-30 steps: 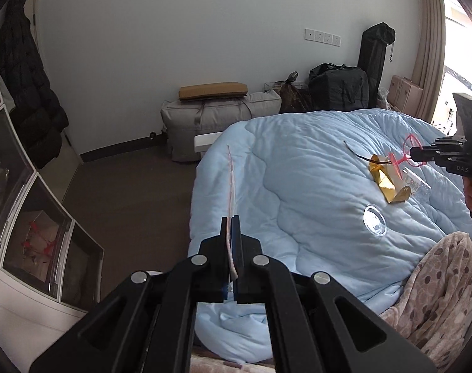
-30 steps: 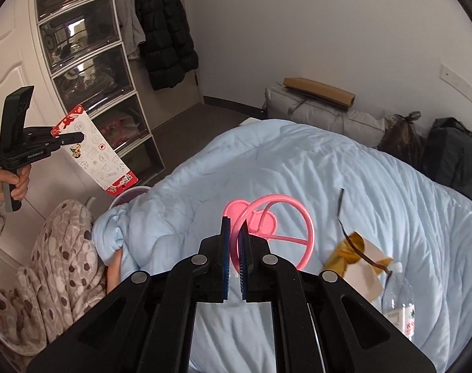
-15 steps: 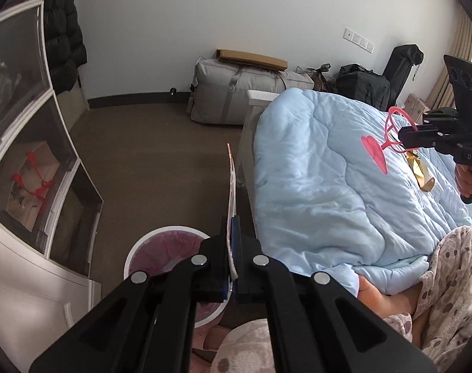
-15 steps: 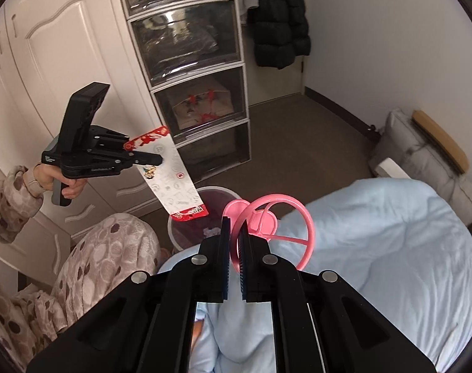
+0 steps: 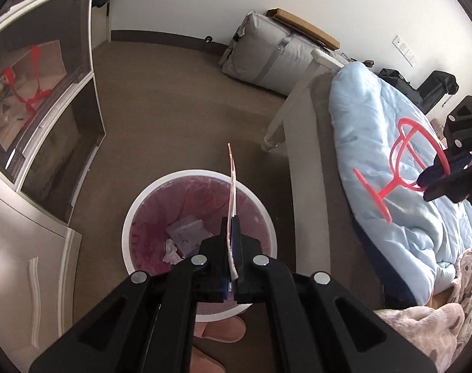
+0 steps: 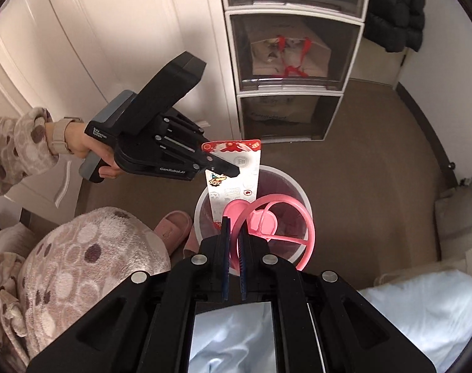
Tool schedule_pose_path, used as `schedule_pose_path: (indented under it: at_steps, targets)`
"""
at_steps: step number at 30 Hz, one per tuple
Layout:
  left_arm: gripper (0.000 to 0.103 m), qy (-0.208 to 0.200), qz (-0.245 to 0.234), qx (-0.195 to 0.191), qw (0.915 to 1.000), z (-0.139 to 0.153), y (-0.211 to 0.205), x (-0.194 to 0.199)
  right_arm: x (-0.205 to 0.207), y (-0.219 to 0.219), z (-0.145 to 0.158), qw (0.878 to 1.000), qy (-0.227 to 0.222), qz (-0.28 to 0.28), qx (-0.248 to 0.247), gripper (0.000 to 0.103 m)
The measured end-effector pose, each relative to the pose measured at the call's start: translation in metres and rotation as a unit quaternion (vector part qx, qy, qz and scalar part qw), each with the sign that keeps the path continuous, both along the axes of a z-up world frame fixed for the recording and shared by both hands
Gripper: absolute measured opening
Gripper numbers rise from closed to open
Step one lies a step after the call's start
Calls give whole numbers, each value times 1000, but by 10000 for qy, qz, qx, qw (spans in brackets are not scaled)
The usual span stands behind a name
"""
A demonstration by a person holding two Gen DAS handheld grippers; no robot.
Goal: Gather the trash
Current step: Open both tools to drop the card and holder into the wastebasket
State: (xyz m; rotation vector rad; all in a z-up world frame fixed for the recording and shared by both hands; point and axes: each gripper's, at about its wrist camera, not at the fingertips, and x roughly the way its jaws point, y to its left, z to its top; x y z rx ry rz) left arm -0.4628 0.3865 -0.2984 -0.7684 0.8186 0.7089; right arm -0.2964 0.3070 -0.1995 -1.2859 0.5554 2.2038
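Observation:
My left gripper [image 5: 231,222] is shut on a flat white and red printed wrapper [image 5: 232,183], seen edge-on, held above the white trash bin [image 5: 142,205] with its purple liner. The wrapper's printed face shows in the right wrist view [image 6: 236,183], gripped by the left gripper [image 6: 228,169]. My right gripper [image 6: 234,222] is shut on a pink plastic ring toy with a heart [image 6: 267,223], held above the bin [image 6: 301,199]. In the left wrist view the pink toy [image 5: 400,168] hangs over the blue duvet, gripped by the right gripper [image 5: 435,174].
The bin holds crumpled paper and a small packet [image 5: 186,233]. Stacked clear drawers [image 6: 292,62] stand beside it. The bed with a blue duvet [image 5: 391,143] and white bed frame [image 5: 298,99] lies right. A pink slipper [image 6: 173,227] and my dotted-pyjama knee [image 6: 89,248] are close to the bin.
Both grippers swung from over the bed down toward the floor. The wrapper and the pink toy now hang over the bin, which fills the middle of both views.

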Motion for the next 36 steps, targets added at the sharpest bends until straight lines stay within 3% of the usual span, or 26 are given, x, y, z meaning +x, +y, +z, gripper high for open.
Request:
schedule_pose_path:
  at_steps: [8,10,11,14,15,16,18,20,21,24,29,36]
  targets:
    - [3,76,-16,-646,9979,-50,23,-15,-36,21,-54,9940,-423,999,-161,4]
    - [9,72,-77,-741,9972,-56,24,-18,-42,24,-63,9903,-551,1266,-120,5]
    - [19,106,-126,-757,9970,-57,25,-19,-44,23,-67,9879,-609,1426,-33,6]
    - [57,219,-246,-614,9976,-58,23,-19,-51,18,-77,9793,-893,1800,222,30]
    - [68,266,-251,-548,9978,-56,22,-19,-53,18,-78,9772,-942,1880,290,44]
    - [74,348,-231,-482,9980,-54,21,-19,-54,17,-79,9750,-1006,1942,402,58]
    - [83,447,-178,-357,9982,-49,19,-20,-55,14,-78,9698,-1122,2041,729,66]
    - [88,525,-223,-270,9980,-43,15,-21,-53,12,-75,9668,-1216,2038,949,80]
    - [91,597,-250,-219,9977,-40,14,-21,-52,9,-72,9657,-1240,2006,1087,92]
    - [97,955,-334,-49,9949,-29,9,-17,-47,2,-62,9596,-1345,1940,1532,96]
    - [97,1495,-485,174,9874,0,0,-5,-39,-5,-42,9557,-1507,1846,1727,96]
    - [97,1324,-725,821,9851,72,-22,5,-22,-19,-1,9550,-1504,1725,1886,96]
